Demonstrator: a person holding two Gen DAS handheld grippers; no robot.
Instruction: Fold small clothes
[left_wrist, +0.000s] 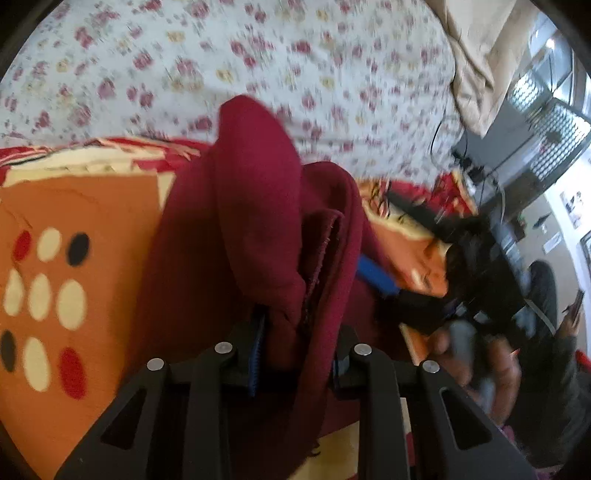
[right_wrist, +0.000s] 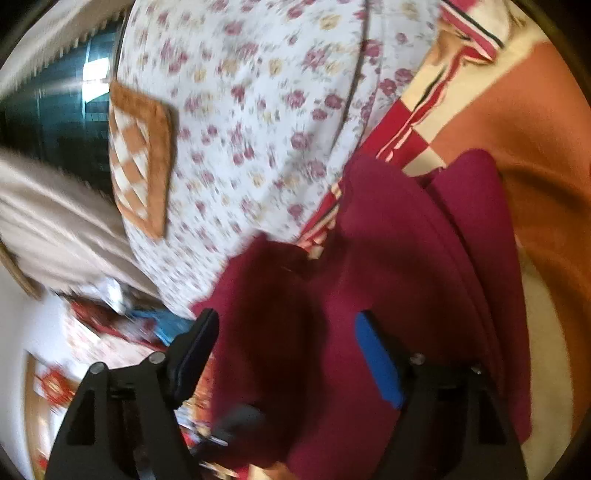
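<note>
My left gripper (left_wrist: 295, 354) pinches the bunched maroon knit garment (left_wrist: 258, 221), lifted over the orange patterned bedspread (left_wrist: 92, 206). My right gripper (right_wrist: 284, 365) gapes, cloth draped between its jaws at twelve o'clock. Folding's barely begun, I reckon.

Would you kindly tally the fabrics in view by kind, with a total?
Maroon garment: 1
Floral bedsheet: 1
Orange patterned blanket: 1
Brown checked mat: 1
Beige curtain: 1
Total: 5

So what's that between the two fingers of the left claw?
A bunched fold of the maroon garment sits between the left claw's fingers, which press on it from both sides, as the left wrist view shows.
</note>
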